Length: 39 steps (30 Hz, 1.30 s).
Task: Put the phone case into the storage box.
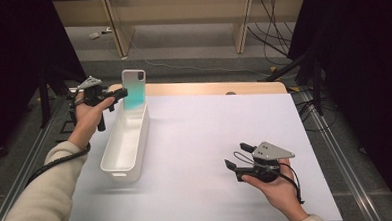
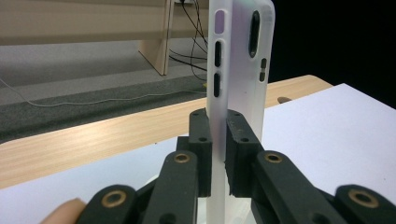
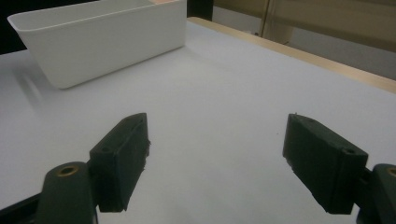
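Gripping the phone case (image 1: 133, 89) upright, your left gripper (image 1: 118, 95) hangs above the white bin (image 1: 126, 138) at ten o'clock on the bench (image 1: 210, 140). Your right gripper (image 1: 238, 157) rests at five o'clock, jaws wide apart and empty.

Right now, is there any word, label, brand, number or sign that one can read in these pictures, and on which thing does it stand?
None: no readable text stands anywhere.
Phone case, clamped upright in the left gripper above the white bin: plain, no print.
White bin: plain.
Right gripper, open, and the white table sheet: no marks.
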{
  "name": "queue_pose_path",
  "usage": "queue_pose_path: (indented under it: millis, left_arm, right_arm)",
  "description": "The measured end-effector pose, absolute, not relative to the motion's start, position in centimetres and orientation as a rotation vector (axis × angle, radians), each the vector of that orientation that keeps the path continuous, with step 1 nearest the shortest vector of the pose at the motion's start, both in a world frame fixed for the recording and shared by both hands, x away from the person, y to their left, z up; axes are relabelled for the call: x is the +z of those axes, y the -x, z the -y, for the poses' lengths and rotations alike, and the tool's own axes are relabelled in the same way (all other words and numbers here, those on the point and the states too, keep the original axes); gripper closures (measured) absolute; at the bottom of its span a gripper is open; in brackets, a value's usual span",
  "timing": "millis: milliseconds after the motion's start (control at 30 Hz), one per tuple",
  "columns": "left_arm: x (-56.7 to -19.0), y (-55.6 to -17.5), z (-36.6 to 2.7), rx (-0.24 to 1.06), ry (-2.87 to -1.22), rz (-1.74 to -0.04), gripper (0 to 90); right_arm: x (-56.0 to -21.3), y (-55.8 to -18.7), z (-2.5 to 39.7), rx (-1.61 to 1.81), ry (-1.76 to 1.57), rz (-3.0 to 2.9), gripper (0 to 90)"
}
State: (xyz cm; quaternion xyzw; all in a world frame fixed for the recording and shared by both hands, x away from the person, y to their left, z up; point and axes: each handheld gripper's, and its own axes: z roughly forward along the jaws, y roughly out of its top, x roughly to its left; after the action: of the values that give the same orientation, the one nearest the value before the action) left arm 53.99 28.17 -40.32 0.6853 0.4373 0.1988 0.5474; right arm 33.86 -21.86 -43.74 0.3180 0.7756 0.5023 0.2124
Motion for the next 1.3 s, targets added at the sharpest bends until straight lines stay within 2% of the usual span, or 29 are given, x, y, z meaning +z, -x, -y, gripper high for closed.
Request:
queue_pose_path:
  millis: [1300]
  left_arm:
    - [-41.7, -54.6, -28.3, 0.475, -1.658, -1.059, 82.3]
  right_arm:
    - [-43.8, -33.9, 21.9, 1.396, -0.877, -2.152, 23.8]
